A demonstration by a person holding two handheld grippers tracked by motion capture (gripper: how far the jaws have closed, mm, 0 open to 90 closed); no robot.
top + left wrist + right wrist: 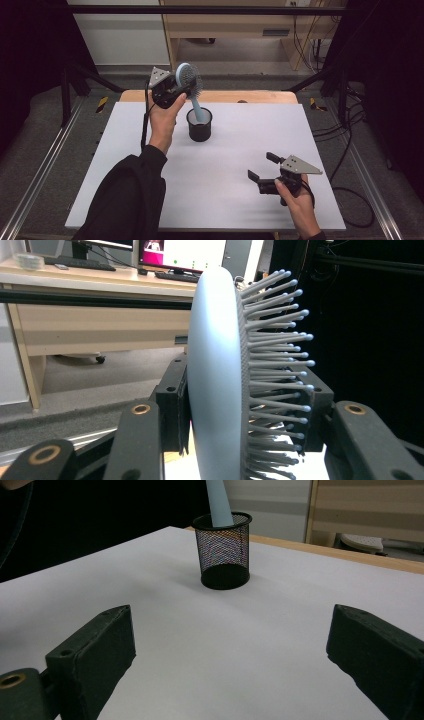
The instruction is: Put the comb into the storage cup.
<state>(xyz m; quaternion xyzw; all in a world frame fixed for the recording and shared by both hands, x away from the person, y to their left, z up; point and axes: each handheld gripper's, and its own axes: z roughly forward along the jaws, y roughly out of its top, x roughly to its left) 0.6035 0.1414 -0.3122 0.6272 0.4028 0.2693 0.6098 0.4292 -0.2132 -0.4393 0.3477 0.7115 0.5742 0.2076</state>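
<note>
A pale blue hairbrush (pixel 190 82) with grey bristles stands handle-down in a black mesh cup (pixel 199 125) near the table's back middle. My left gripper (pixel 186 88) is shut on the brush head from the left, above the cup. In the left gripper view the brush head (pixel 216 380) sits edge-on between the two black jaws, its bristles pointing right. The blue handle (pixel 219 502) dips into the mesh cup (pixel 223 550) in the right gripper view. My right gripper (pixel 260 167) rests low at the front right of the white table (pixel 235 165), open with nothing between its jaws.
A wooden edge (pixel 250 96) runs behind the white surface. Metal rails (pixel 47 160) flank the table, and cables (pixel 350 150) trail on the floor at right. A wooden desk (pixel 85 315) with monitors stands beyond in the left gripper view.
</note>
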